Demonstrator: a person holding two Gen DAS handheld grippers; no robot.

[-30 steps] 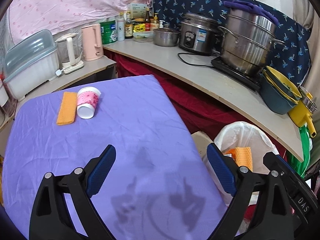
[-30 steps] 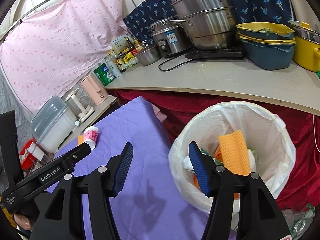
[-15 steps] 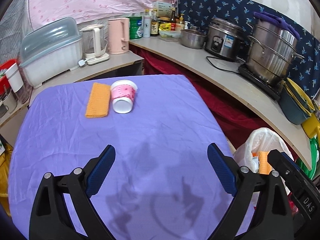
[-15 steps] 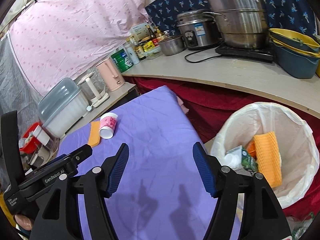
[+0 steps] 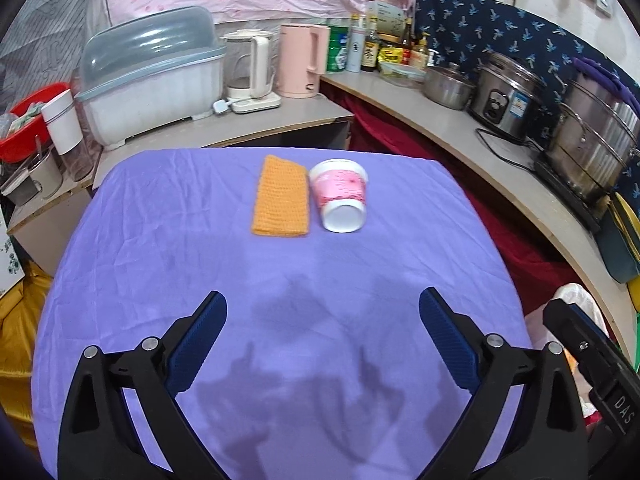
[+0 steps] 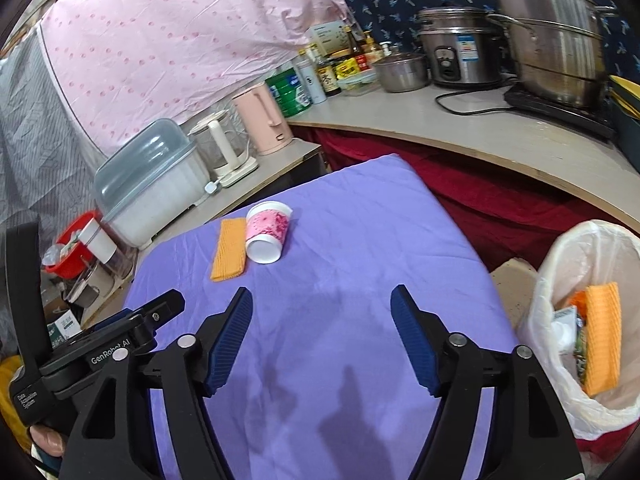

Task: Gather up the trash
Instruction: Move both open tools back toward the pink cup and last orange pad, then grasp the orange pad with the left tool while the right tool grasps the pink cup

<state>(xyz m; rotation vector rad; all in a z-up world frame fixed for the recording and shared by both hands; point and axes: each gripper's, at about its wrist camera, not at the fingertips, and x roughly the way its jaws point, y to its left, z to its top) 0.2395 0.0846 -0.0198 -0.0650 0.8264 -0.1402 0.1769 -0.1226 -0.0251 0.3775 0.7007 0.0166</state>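
Observation:
A pink and white paper cup [image 5: 341, 197] lies on its side on the purple tablecloth [image 5: 160, 264], next to a folded orange cloth [image 5: 281, 197]. Both also show in the right wrist view, the cup [image 6: 267, 233] and the cloth [image 6: 229, 249]. My left gripper [image 5: 322, 334] is open and empty above the near part of the table. My right gripper [image 6: 321, 334] is open and empty above the table too. The trash bin with a white bag [image 6: 560, 264] stands to the right of the table and holds an orange cloth [image 6: 602, 340] and other trash.
A curved counter [image 5: 500, 176] at the back and right carries kettles [image 5: 300, 60], bottles, a rice cooker [image 5: 506, 98] and steel pots [image 5: 592, 140]. A covered dish rack [image 5: 152, 76] stands at the back left. A red cloth hangs under the counter.
Both grippers have swung left, away from the trash bin and towards the table. The cup and orange cloth are now ahead of both. Both grippers stay open.

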